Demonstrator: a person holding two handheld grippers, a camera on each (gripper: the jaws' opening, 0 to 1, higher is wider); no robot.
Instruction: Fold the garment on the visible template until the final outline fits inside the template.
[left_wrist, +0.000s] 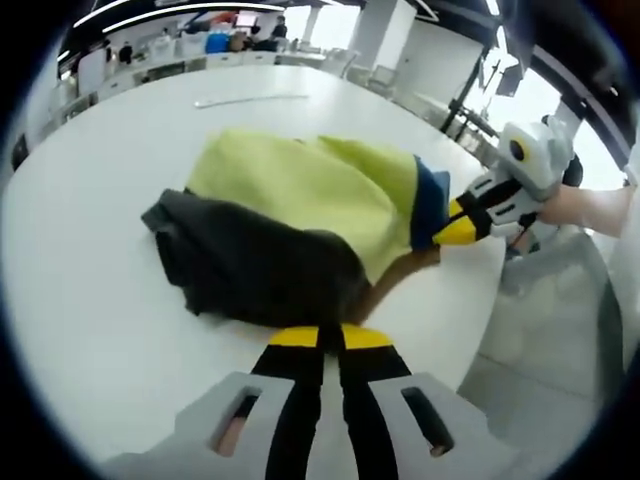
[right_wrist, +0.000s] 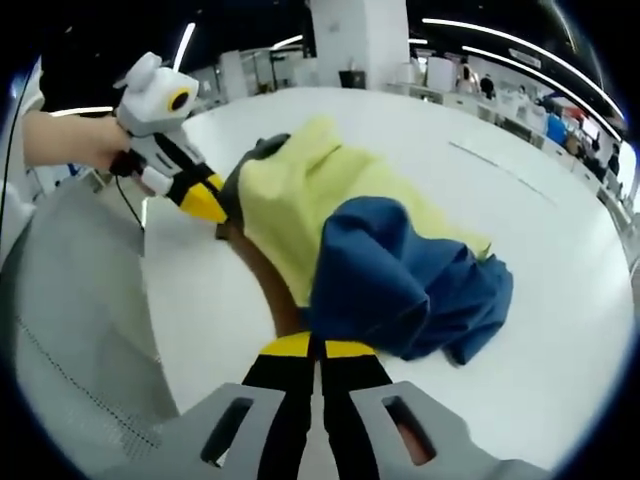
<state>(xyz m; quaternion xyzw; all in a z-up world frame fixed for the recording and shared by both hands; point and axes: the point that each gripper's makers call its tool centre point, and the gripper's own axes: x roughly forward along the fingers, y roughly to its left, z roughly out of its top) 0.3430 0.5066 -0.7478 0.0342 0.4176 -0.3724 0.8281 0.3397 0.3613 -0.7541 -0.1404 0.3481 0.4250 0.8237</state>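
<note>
- No brand, label or writing can be read on anything in either view.
- In the left gripper view the left gripper (left_wrist: 330, 335), with black jaws tipped in yellow, has its jaws pressed together at the near edge of the colour-block fabric garment (left_wrist: 300, 220); it looks clamped on the dark grey cloth there, though the pinch itself is hidden under the tips.
- The garment lies bunched on the round white bench (left_wrist: 100, 250), near the bench's edge. Its dark grey panel (left_wrist: 260, 265) lies at the left and nearest this camera, the yellow-green panel (left_wrist: 310, 185) runs across the middle, and a narrow blue band (left_wrist: 430, 205) ends it at the right, so its long axis runs left to right across this view.
- A strip of brown template (left_wrist: 400, 275) shows from under the garment's near right edge.
- At the right, the right gripper (left_wrist: 455, 232) meets the blue end, held by a person's hand (left_wrist: 575, 205); its jaws are together at the cloth.
- In the right gripper view, the left gripper (right_wrist: 212, 208) comes in from the left, its yellow tips at the dark grey end of the garment (right_wrist: 330, 200).
- Here the yellow-green panel (right_wrist: 290, 195) lies beyond a crumpled blue panel (right_wrist: 400, 275), which is nearest.
- The right gripper (right_wrist: 318, 345) has its jaws together on the blue cloth's near edge.
</note>
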